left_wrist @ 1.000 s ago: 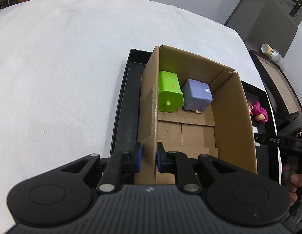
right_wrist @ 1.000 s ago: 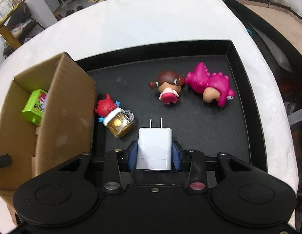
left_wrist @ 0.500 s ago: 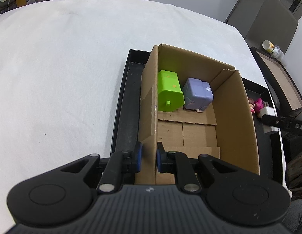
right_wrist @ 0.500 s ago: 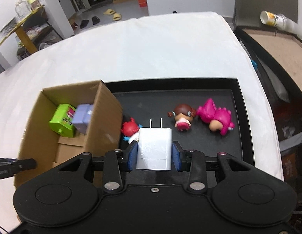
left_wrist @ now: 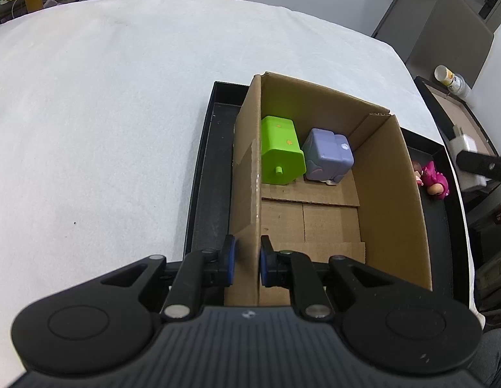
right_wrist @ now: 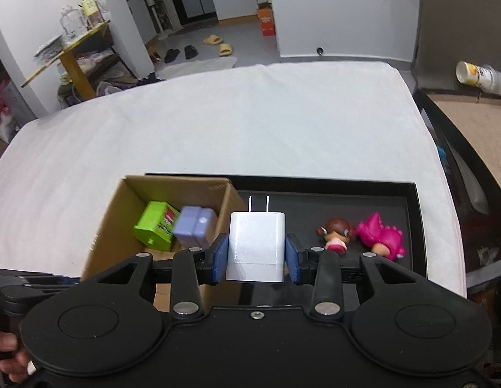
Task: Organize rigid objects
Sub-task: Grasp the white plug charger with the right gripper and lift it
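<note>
My right gripper is shut on a white plug charger, prongs pointing away, held high above the black tray. The charger also shows in the left wrist view. My left gripper is shut on the near left wall of the open cardboard box. In the box lie a green block and a lilac block, side by side at the far end. The box also shows in the right wrist view.
On the tray, right of the box, lie a brown-haired doll and a pink dinosaur toy. The tray sits on a white-covered table. A chair with a cup stands to the right.
My right gripper has risen and pulled back with the charger, so the tray and box look smaller and lower. The left gripper has kept its hold on the box wall.
</note>
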A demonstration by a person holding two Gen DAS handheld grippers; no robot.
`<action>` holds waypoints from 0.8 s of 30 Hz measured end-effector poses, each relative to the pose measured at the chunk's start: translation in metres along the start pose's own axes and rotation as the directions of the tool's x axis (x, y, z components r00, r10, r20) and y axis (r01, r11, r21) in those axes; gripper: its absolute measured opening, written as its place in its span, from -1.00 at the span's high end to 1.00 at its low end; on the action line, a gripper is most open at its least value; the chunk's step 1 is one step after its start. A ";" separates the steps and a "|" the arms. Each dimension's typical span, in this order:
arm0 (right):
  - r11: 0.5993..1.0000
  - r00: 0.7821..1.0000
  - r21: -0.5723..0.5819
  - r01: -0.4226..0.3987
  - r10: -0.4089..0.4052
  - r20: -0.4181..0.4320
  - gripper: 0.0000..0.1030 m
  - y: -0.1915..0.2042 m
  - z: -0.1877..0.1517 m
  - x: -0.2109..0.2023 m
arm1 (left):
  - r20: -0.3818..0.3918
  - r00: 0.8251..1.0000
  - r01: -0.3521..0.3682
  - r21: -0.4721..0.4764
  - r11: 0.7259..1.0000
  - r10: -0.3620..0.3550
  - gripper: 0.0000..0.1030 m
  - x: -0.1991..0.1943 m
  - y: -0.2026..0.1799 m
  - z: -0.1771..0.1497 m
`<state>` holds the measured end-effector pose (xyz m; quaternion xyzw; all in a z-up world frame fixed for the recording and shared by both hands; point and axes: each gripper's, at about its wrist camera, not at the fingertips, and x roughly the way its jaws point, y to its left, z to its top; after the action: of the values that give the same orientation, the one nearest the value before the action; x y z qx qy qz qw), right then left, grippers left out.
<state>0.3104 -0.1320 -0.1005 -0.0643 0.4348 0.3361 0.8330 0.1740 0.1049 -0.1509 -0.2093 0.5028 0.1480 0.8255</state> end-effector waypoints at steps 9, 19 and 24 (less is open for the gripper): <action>0.998 0.999 -0.054 -0.044 0.046 0.023 0.28 0.020 0.009 -0.004 | -0.002 1.000 -0.004 0.001 1.000 0.004 0.74 0.001 -0.001 0.000; 0.991 0.997 -0.109 -0.072 0.074 0.010 0.28 0.042 0.009 0.008 | -0.006 1.000 0.010 -0.008 1.000 -0.010 0.73 0.002 0.003 0.001; 0.988 0.996 -0.124 -0.092 0.093 0.002 0.28 0.053 0.012 0.019 | -0.007 1.000 0.017 -0.011 1.000 -0.017 0.73 0.003 0.005 0.001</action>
<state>0.2934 -0.0770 -0.0974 -0.0944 0.4125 0.4008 0.8126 0.1735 0.1093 -0.1538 -0.2187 0.5029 0.1433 0.8238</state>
